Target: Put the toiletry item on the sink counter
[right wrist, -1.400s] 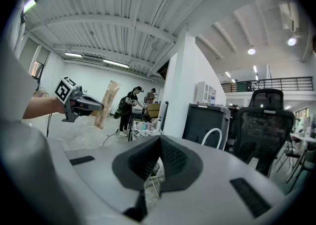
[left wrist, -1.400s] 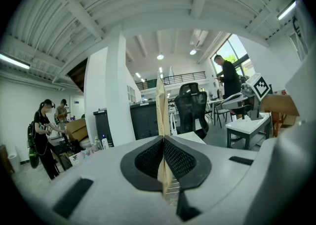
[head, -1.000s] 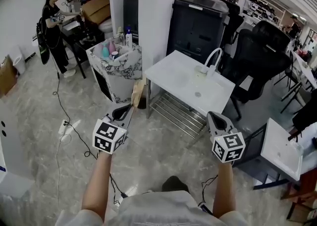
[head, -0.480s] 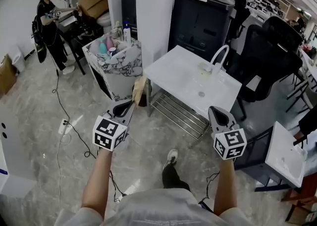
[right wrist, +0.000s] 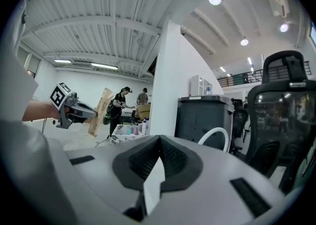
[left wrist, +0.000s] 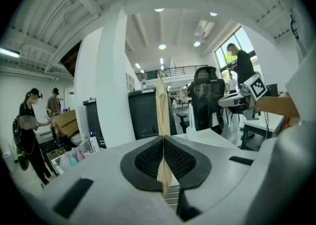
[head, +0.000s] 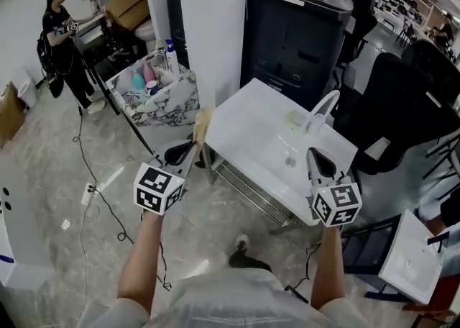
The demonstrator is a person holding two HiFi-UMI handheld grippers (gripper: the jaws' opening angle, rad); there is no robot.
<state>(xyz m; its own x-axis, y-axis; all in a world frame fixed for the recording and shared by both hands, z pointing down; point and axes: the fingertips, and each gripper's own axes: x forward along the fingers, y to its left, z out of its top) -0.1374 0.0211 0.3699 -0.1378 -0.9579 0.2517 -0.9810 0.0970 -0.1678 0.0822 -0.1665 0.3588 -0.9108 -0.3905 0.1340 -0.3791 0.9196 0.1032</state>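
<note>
Straight ahead stands a tall dark bin (head: 298, 28), and in front of it a white sink counter (head: 251, 129) with a curved white faucet (head: 315, 119) at its far right. To the left, past a white pillar (head: 212, 24), a marble-patterned stand (head: 169, 100) holds several bottles (head: 171, 57), and a person (head: 57, 35) stands at the far left. The left gripper (head: 188, 151) is clamped tight on a flat tan packet (head: 201, 126), whose thin edge runs upright between the pads and sticks out beyond them. The packet is held in the air just beside the counter's near left corner, not resting on it. The right gripper (head: 315, 155) hangs over the counter's near right edge, its jaws closed tip to tip with nothing between them
</note>
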